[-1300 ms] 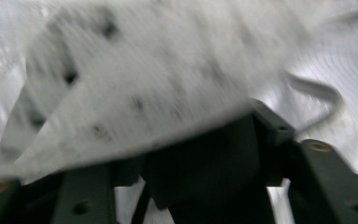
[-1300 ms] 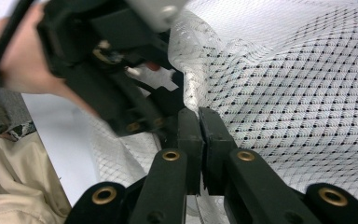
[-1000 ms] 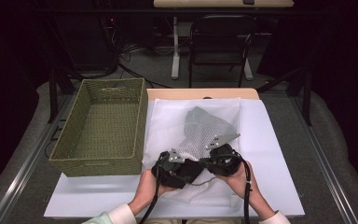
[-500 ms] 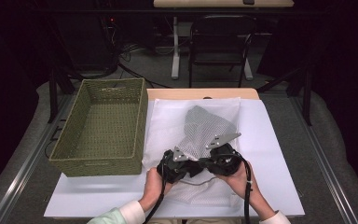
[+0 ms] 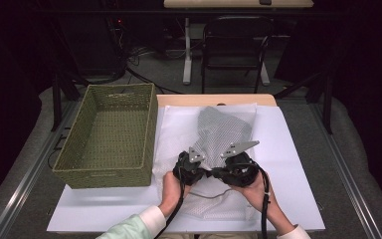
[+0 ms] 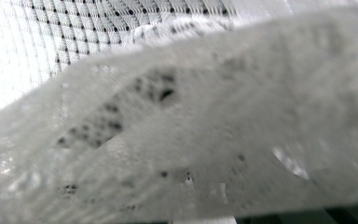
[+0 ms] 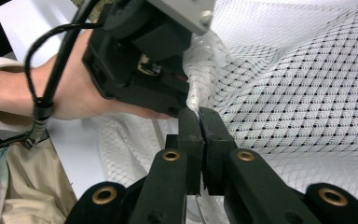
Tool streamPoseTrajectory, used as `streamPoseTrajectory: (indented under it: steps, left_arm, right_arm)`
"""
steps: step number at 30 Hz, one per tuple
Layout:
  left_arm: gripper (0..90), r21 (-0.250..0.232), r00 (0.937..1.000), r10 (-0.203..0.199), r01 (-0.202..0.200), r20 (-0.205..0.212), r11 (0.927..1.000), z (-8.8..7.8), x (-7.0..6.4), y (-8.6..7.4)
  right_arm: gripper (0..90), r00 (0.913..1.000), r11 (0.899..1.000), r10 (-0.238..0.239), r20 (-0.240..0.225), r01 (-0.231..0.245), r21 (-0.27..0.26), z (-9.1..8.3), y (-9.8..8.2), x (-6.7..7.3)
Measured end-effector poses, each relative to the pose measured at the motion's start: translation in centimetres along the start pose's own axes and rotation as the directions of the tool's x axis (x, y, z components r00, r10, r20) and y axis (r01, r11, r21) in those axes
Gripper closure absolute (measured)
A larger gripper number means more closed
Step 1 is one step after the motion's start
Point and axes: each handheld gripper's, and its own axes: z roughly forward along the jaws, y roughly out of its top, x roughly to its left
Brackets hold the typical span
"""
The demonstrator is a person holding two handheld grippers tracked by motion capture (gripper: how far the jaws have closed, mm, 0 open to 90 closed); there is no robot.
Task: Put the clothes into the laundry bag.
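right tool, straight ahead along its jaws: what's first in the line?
The right tool is shut on the white diamond-mesh fabric. Just past its tips sits the black body of the left tool, seemingly almost touching, so it would likely meet that first; depth is hard to judge.

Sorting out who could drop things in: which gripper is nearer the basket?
Left. The left gripper sits on the mesh cloth, just right of the basket near its front corner. The right gripper is beside it, on the side away from the basket.
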Motion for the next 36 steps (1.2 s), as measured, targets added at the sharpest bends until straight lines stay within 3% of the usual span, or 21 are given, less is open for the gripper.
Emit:
streamPoseTrajectory:
  steps: [4,6,8,9,11,14,19,23,26,29,36]
  left_arm:
    - [83.2,-0.010,0.9998,-0.008,0.008,-0.018,0.9999,0.4,0.0,0.0]
    - [81.3,0.005,0.9999,-0.010,0.010,0.009,0.9999,0.4,0.1,-0.1]
    - [77.7,0.025,0.9989,0.014,-0.015,0.044,0.9996,0.1,0.1,-0.1]
    - [75.1,0.043,0.9968,0.048,-0.051,0.063,0.9978,-0.3,0.1,-0.1]
    - [67.3,0.067,0.9930,0.077,-0.083,0.090,0.9943,-1.1,0.3,-0.1]
    - [58.1,0.100,0.9869,0.090,-0.104,0.133,0.9895,-2.8,0.9,-0.4]
    - [48.0,0.151,0.9800,0.126,-0.149,0.154,0.9771,-5.8,1.0,-1.5]
    - [42.9,0.166,0.9810,0.155,-0.173,0.117,0.9708,-8.1,1.4,-2.6]
    - [43.8,0.206,0.9843,0.161,-0.173,0.072,0.9633,-8.9,1.9,-3.8]
    - [46.4,0.246,0.9877,0.153,-0.156,0.033,0.9566,-8.8,2.4,-5.0]
    - [60.7,0.269,0.9921,0.118,-0.125,0.041,0.9550,-7.5,3.5,-6.7]
  right_arm:
    - [88.4,1.0000,1.000,0.001,-0.007,-0.001,-0.001,0.0,0.0,0.0]
    - [88.4,1.0000,1.000,0.003,-0.007,-0.003,0.004,0.1,0.0,0.0]
    - [88.4,1.0000,1.000,0.002,-0.003,-0.002,0.009,0.1,-0.1,-0.1]
    - [88.4,1.0000,1.000,0.003,0.000,-0.003,0.012,0.1,-0.2,-0.1]
    - [88.4,0.9999,1.000,0.012,-0.002,-0.012,0.013,0.2,-0.3,-0.4]
    - [88.4,1.0000,1.000,0.007,0.000,-0.007,0.012,0.2,-0.3,-0.4]
    - [88.3,1.0000,1.000,0.008,0.003,-0.008,0.016,0.2,-0.3,-0.4]
    - [88.3,1.0000,1.000,0.001,0.007,-0.001,0.020,0.3,-0.3,-0.3]
    - [88.3,1.0000,1.000,-0.001,0.007,0.001,0.022,0.3,-0.3,-0.4]
    - [88.3,1.0000,1.000,-0.001,0.007,0.001,0.024,0.4,-0.3,-0.4]
    - [88.1,1.0000,1.000,-0.004,0.006,0.004,0.028,0.6,-0.4,-0.3]
